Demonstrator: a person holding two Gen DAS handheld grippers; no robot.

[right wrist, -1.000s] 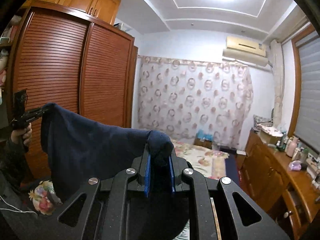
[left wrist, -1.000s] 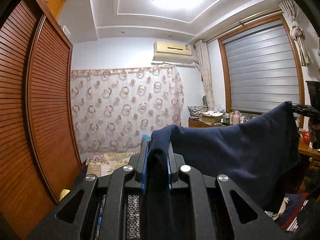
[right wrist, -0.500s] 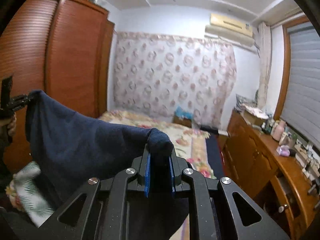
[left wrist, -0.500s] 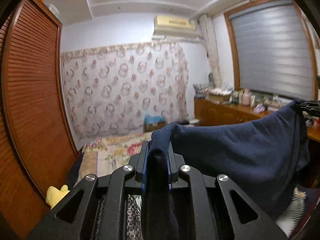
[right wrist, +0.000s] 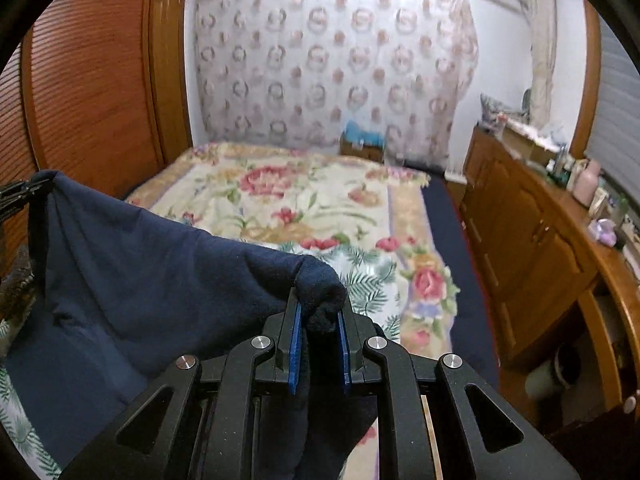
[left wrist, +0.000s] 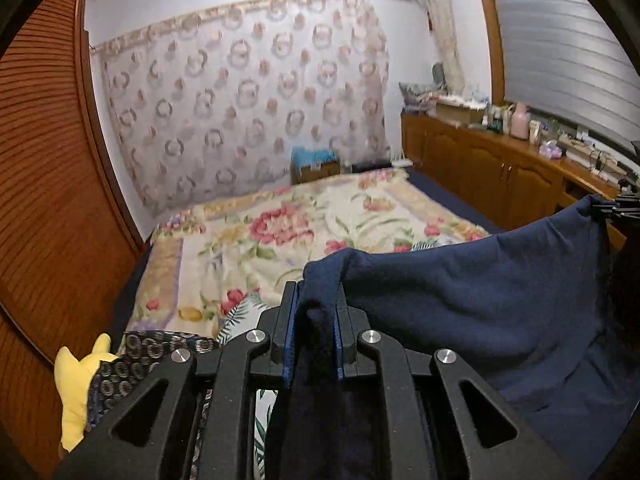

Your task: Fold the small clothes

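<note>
Cloth spans the left wrist view: the dark navy soft fabric garment [left wrist: 460, 300] runs rightward from the left claw [left wrist: 316, 312], clenched on one corner, above the flowered bed [left wrist: 280, 232]. From the right wrist, the right claw [right wrist: 320, 316] is clenched on the other corner, the garment stretching leftward, its long axis crosswise above the bed's near edge.

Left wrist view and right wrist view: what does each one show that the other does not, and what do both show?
Only the left wrist view shows the yellow plush toy and the ring-patterned dark cloth beside it. Only the right wrist view shows the open lower shelf of the wooden cabinet with a pale round container. Both show the navy garment stretched between the left gripper and the right gripper, each shut on a corner, above the floral bedspread.
</note>
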